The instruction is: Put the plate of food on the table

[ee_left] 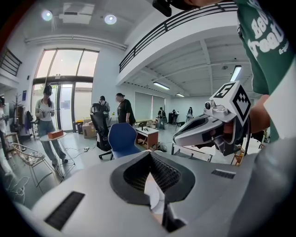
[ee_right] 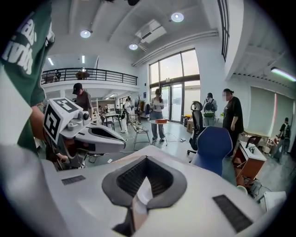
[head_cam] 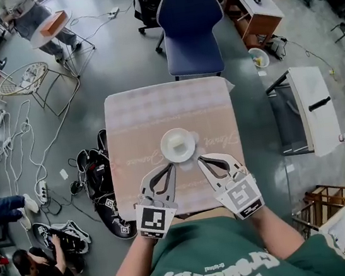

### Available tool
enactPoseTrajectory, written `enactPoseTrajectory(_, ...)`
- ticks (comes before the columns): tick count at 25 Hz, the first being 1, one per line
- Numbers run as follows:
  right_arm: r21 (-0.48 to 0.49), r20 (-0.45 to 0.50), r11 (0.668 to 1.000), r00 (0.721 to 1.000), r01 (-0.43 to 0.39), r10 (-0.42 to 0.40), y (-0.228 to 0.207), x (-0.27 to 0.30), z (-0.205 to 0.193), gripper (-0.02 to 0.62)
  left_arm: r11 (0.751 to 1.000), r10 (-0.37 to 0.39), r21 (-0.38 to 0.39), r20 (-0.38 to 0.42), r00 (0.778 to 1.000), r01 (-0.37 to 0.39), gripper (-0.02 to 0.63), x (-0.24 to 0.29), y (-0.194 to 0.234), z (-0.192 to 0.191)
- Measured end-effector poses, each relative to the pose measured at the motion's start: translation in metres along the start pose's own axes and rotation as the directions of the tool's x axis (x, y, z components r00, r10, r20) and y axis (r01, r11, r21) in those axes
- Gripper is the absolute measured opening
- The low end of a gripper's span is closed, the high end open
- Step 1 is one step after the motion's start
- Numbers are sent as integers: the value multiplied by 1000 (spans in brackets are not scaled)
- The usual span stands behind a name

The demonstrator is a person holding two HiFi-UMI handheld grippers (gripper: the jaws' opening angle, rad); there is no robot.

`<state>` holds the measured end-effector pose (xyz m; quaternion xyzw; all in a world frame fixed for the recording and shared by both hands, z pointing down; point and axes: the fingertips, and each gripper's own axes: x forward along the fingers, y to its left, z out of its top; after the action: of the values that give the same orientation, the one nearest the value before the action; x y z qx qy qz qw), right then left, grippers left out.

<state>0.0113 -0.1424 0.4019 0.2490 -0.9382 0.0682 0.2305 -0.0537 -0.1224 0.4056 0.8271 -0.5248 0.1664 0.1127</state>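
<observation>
A white round plate [head_cam: 179,146] with a pale lump of food [head_cam: 177,141] is over the near half of the square table [head_cam: 137,113]; whether it rests on the cloth I cannot tell. My left gripper [head_cam: 170,165] is shut on the plate's near-left rim and my right gripper [head_cam: 201,159] on its near-right rim. In the left gripper view a white sliver of plate [ee_left: 152,196] shows between the closed jaws of the left gripper [ee_left: 149,156]. In the right gripper view the right gripper [ee_right: 145,159] pinches the plate rim [ee_right: 141,196] the same way.
A blue chair [head_cam: 190,26] stands at the table's far side. Black bags [head_cam: 99,183] and cables lie on the floor to the left. A white cabinet [head_cam: 311,108] stands to the right, a wooden crate [head_cam: 324,199] near it. People stand and sit around the room.
</observation>
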Motion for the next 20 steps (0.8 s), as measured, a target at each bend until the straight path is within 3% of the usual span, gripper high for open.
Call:
enactPoseTrajectory(5, -24, 43, 1000, 999, -18, 19, 9, -13, 14, 14, 998, -16, 61, 39, 999, 13, 9, -10, -8, 15)
enactPoseTrajectory(10, -107, 69, 993, 996, -42, 50, 21, -25, 14, 14, 997, -2, 79, 46, 999, -2, 9, -22, -2, 16)
enactPoseTrajectory(16, -65, 94, 997, 995, -28, 34, 17, -34, 13, 14, 998, 16, 66, 47, 999, -19, 9, -34, 5, 17)
enactPoseTrajectory(20, -91, 105, 996, 994, -15, 25, 18, -34, 17, 14, 997, 22, 73, 48, 999, -26, 9, -34, 8, 18)
